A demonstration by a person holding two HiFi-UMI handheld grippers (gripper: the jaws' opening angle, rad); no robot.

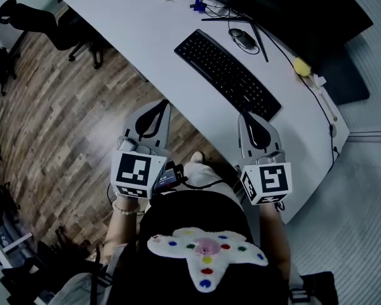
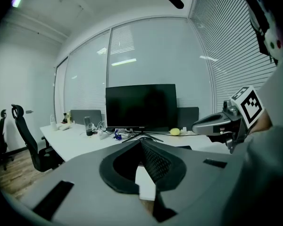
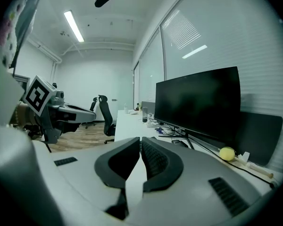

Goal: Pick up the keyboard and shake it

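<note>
As it lies, keyboard point(image 1: 227, 75) diagonal, upper-left to lower-right

The left gripper point(image 1: 157, 107) and the right gripper point(image 1: 249, 119) are held out forward, side by side and well apart. Each is pointed ahead and tilted slightly downward. Both pairs of jaws are closed tip to tip, and nothing is gripped between them.

Matt black plastic keyboard point(image 1: 227, 74) on smooth white desk point(image 1: 140, 24) — wood-plank floor point(image 1: 57, 119), matt grey tongs point(image 1: 150, 123).
</note>
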